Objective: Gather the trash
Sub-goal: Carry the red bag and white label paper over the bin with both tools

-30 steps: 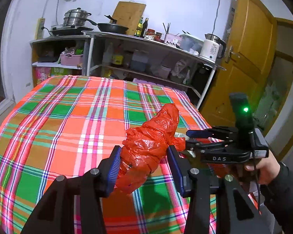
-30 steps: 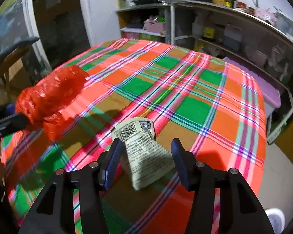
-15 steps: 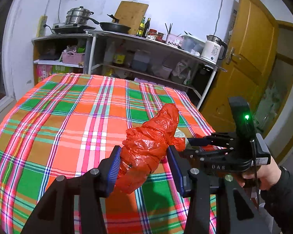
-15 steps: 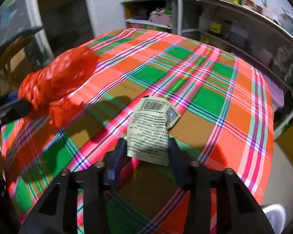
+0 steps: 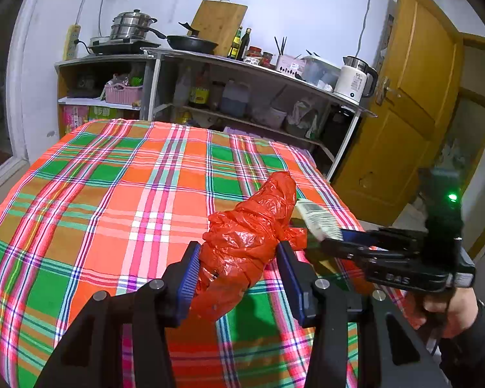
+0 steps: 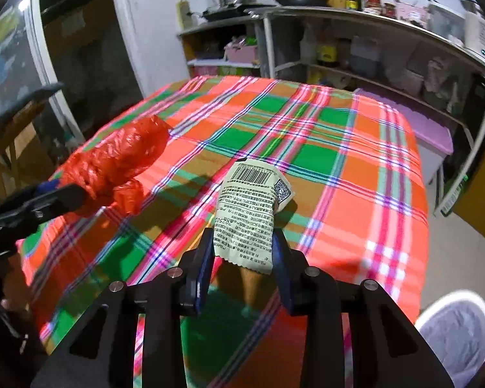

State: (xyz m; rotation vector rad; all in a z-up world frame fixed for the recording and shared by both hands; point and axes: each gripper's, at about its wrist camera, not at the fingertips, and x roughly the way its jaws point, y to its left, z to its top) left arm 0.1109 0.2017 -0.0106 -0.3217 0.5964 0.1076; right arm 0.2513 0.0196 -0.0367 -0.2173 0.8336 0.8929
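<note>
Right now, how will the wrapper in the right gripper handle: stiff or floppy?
Likely floppy: the wrapper is thin and creased, bending above the closing right gripper. Probably light, its free end standing unsupported. Could slip; it looks smooth.

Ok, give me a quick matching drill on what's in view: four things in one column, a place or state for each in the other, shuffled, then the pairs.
Things:
1. red plastic bag
2. printed wrapper
3. white kettle
4. black frying pan

Places or states:
A. on the right end of the counter, by the door
B. between the left claw's fingers
C. on the counter, in front of the cutting board
D. between the right claw's closing fingers

Pairs: 1-B, 2-D, 3-A, 4-C
</note>
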